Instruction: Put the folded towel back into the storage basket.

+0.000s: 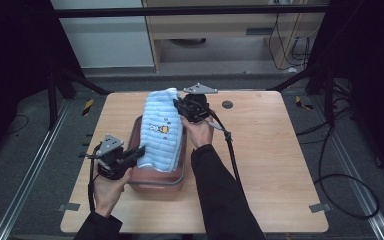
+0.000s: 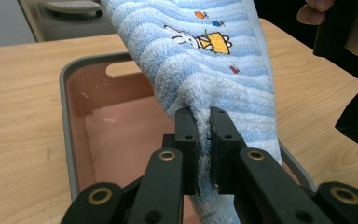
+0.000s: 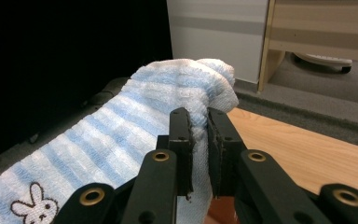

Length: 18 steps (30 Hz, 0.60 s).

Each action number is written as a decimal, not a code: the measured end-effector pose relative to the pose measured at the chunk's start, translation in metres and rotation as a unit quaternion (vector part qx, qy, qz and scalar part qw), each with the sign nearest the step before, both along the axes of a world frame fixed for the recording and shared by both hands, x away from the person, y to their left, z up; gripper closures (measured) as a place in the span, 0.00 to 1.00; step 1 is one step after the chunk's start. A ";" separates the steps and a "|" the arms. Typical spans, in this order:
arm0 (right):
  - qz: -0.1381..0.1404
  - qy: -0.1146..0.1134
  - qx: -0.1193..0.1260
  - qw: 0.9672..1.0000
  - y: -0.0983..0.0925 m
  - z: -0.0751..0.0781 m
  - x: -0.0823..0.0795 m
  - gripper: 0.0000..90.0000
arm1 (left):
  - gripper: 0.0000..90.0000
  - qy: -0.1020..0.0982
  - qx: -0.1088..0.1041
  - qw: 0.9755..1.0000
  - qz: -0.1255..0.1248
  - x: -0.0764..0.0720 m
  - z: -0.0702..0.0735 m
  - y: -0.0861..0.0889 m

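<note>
Pinching a fluffy blue-striped terry towel (image 1: 161, 131) mid-frame, the left gripper (image 2: 203, 140) and right gripper (image 3: 199, 140) clamp it above a rounded pink plastic tub (image 1: 136, 131).

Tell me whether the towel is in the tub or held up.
Held up. Both tools, left and right, are shut on the towel, stretching it above the tub, whose pink floor shows bare beneath it.
</note>
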State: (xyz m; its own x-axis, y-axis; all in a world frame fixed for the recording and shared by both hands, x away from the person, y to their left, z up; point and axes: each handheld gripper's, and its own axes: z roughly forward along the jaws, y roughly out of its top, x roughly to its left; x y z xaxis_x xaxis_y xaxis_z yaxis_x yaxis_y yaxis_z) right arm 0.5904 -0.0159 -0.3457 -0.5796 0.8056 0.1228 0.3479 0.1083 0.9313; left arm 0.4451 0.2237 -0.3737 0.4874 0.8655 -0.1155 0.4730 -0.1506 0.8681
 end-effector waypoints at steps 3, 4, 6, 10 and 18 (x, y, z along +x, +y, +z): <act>0.001 0.011 -0.009 1.000 0.003 -0.013 0.004 0.90 | 0.93 0.007 0.006 1.000 -0.003 0.001 -0.007 -0.002; 0.002 0.013 -0.009 1.000 0.003 -0.015 0.005 0.91 | 0.93 0.009 0.008 1.000 -0.002 0.001 -0.009 -0.002; 0.002 0.018 -0.011 1.000 0.004 -0.019 0.007 0.91 | 0.93 0.014 0.013 1.000 -0.003 0.002 -0.012 -0.003; 0.003 0.026 -0.015 1.000 0.006 -0.027 0.009 0.90 | 0.93 0.023 0.022 1.000 -0.002 0.003 -0.017 -0.003; 0.006 0.037 -0.017 0.999 0.007 -0.041 0.010 0.90 | 0.93 0.032 0.033 0.999 -0.002 0.003 -0.026 -0.005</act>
